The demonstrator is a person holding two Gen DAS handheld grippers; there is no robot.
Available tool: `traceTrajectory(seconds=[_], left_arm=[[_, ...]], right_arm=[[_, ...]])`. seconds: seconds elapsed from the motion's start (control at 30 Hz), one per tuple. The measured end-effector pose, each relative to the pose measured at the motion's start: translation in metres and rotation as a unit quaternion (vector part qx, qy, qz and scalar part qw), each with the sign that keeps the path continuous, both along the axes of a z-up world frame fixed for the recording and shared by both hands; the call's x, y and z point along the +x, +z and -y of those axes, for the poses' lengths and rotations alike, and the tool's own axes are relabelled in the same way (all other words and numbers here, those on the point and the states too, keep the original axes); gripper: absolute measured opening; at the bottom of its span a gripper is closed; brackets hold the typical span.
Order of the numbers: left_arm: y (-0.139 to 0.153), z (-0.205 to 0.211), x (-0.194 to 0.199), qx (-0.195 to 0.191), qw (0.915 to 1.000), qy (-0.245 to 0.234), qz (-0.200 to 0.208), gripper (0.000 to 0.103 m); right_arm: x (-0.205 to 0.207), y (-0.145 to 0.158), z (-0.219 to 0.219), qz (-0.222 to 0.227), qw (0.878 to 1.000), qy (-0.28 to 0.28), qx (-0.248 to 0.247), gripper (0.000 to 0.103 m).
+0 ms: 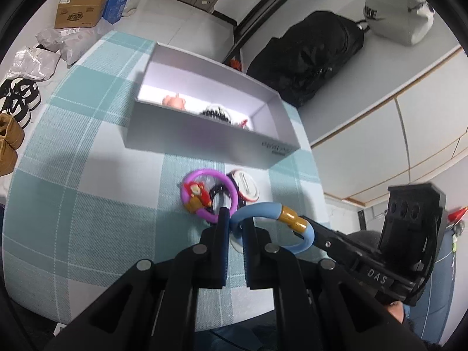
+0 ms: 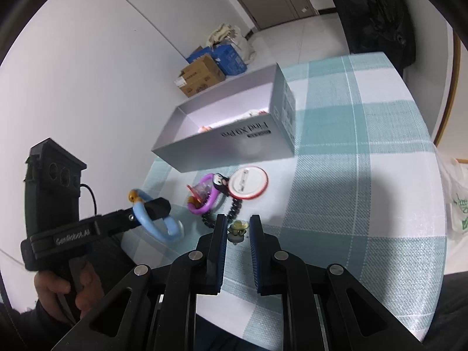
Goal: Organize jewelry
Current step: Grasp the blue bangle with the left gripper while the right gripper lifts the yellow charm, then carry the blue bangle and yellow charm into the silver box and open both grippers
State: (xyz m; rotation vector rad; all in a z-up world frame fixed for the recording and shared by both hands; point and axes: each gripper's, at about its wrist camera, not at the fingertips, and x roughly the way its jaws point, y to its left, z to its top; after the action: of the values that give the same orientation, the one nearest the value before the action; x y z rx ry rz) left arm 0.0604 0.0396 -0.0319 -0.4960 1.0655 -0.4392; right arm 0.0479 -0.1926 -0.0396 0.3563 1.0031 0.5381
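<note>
The left gripper is pinching a blue bangle with a gold clasp, its jaws pressed together on the band and holding the ring clear of the cloth. In the right wrist view, the bangle is hanging off those fingers beside the table's edge. The right gripper is closing on a small yellow-green charm that is sitting between its narrowly spread fingers; whether the pads are pressing it, I cannot tell. Just beyond, on the checked cloth, a purple ring with a red figure is lying over a black beaded band, and a round white badge is lying face down, touching them. Farther on, an open grey box is standing on the cloth, holding a pink piece and a dark beaded piece. Beyond the table, cartons are sitting on the floor.
</note>
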Motion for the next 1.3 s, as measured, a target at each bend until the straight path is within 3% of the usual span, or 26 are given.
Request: traceTrajectory(seconds=[0.3, 0.6, 0.97, 1.3], left_arm=[[0.025, -0.009, 0.021, 0.002, 0.9992, 0.024, 0.032, 0.004], [0.038, -0.009, 0.055, -0.005, 0.9985, 0.019, 0.052, 0.004], [0.033, -0.015, 0.092, 0.005, 0.9982, 0.025, 0.054, 0.004], [0.017, -0.012, 0.11, 0.015, 0.9993, 0.001, 0.036, 0.004]], right_arm=[[0.01, 0.022, 0.007, 0.032, 0.999, -0.013, 0.042, 0.014], [0.041, 0.044, 0.001, 0.055, 0.997, -0.003, 0.057, 0.014], [0.098, 0.053, -0.015, 0.073, 0.995, 0.021, 0.071, 0.014], [0.129, 0.037, -0.025, 0.067, 0.994, 0.028, 0.082, 0.014]])
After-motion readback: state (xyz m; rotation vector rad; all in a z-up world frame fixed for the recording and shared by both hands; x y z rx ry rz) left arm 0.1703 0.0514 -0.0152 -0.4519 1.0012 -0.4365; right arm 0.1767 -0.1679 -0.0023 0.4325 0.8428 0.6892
